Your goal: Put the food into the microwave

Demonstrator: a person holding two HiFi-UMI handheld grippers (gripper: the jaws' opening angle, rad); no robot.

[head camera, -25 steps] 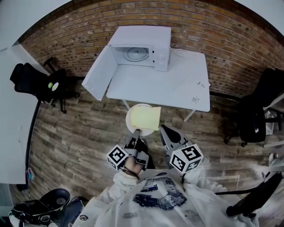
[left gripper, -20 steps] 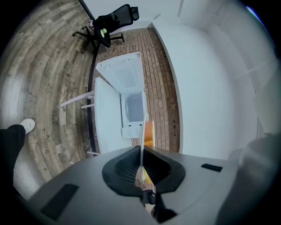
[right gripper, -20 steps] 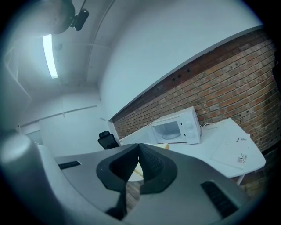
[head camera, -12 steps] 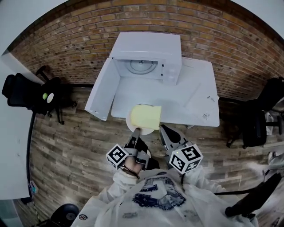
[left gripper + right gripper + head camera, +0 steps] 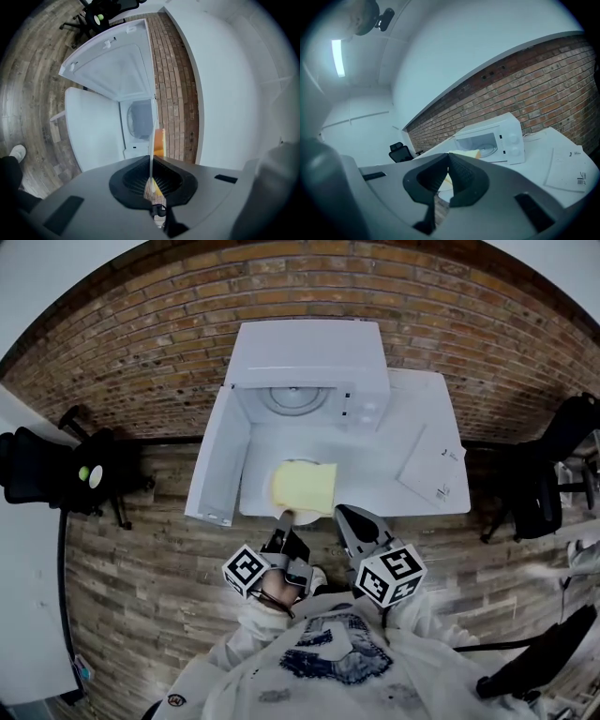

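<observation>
A white microwave (image 5: 309,357) stands at the back of a white table (image 5: 394,442), its door (image 5: 217,451) swung open to the left and the turntable showing inside. My left gripper (image 5: 284,518) is shut on the near rim of a white plate (image 5: 278,506) that carries a pale yellow slice of food (image 5: 304,486). The plate hangs over the table's front part, in front of the open cavity. In the left gripper view the plate (image 5: 152,145) shows edge-on between the jaws. My right gripper (image 5: 349,519) is shut on nothing, just right of the plate.
A sheet of paper (image 5: 433,468) lies on the table's right side. Black office chairs stand at the left (image 5: 42,470) and right (image 5: 553,474) on the wooden floor. A brick wall (image 5: 141,324) runs behind the microwave.
The table and microwave have come closer. The plate, earlier over the floor before the table, now hangs over the table in front of the open microwave. Both grippers keep their hold and pose.
</observation>
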